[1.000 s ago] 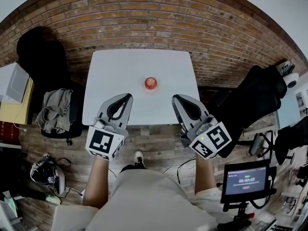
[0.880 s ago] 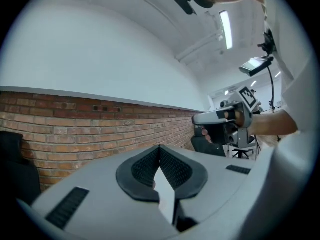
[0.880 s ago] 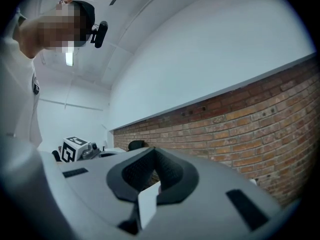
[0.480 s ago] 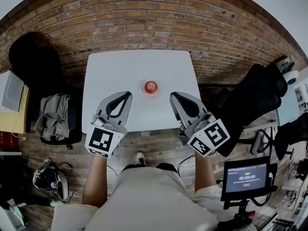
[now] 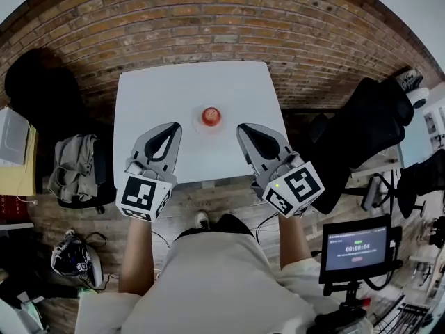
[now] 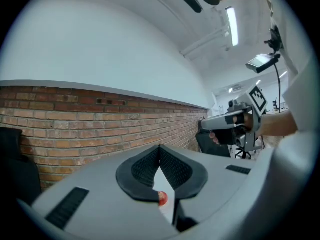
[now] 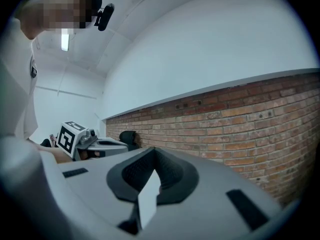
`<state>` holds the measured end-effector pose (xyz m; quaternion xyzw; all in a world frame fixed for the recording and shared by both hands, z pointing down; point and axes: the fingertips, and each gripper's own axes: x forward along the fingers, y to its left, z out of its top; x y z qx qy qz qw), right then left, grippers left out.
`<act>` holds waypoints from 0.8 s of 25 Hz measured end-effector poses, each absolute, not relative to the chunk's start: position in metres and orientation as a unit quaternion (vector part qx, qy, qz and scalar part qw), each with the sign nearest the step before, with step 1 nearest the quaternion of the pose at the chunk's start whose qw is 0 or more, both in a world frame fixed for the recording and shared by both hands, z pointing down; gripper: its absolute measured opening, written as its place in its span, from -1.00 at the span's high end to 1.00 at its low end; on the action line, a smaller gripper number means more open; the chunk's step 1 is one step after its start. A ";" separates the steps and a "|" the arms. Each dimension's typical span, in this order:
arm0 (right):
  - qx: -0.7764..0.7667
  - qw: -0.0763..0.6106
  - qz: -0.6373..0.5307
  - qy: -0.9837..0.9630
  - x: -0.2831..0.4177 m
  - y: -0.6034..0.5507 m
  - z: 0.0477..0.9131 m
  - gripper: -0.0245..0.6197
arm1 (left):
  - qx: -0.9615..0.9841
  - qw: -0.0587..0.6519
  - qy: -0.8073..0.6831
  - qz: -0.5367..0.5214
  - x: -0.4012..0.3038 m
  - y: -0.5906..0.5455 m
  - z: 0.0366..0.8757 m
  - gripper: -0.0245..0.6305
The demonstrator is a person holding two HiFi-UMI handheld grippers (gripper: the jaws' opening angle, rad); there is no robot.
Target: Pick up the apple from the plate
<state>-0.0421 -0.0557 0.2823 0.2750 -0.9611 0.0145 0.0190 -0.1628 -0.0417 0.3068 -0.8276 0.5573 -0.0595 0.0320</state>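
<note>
A: Grey plastic nearest us: the left tool (image 5: 174,126) and the right tool (image 5: 242,127). Both are held level, each with its jaws pressed together on nothing.

B: They've come forward, haven't they? A second ago their tips sat closer to the near edge of the bench (image 5: 160,89).

A: Yes. Now they reach further over it, one on either side of the plate (image 5: 211,128), and both are clear of it.

B: And the apple (image 5: 211,115)?

A: It sits on the plate, mid-bench, between the two tips and a little beyond them, untouched. Behind it is only the brick wall (image 5: 208,26).

B: So the approach is under way, nothing more.

A: I'd judge so. One tool has yet to spread its jaws before it can close around the fruit.
</note>
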 end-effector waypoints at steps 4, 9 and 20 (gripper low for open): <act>0.271 0.016 0.014 -0.962 -0.032 -0.052 0.282 0.92 | -0.821 0.013 0.568 -0.063 -0.157 -0.044 0.313 0.92; 0.267 0.005 0.019 -0.963 -0.009 -0.054 0.274 0.92 | -0.821 0.020 0.568 -0.064 -0.135 -0.046 0.301 0.92; 0.257 0.003 -0.011 -0.966 0.018 -0.059 0.265 0.92 | -0.811 0.037 0.580 -0.070 -0.104 -0.053 0.288 0.92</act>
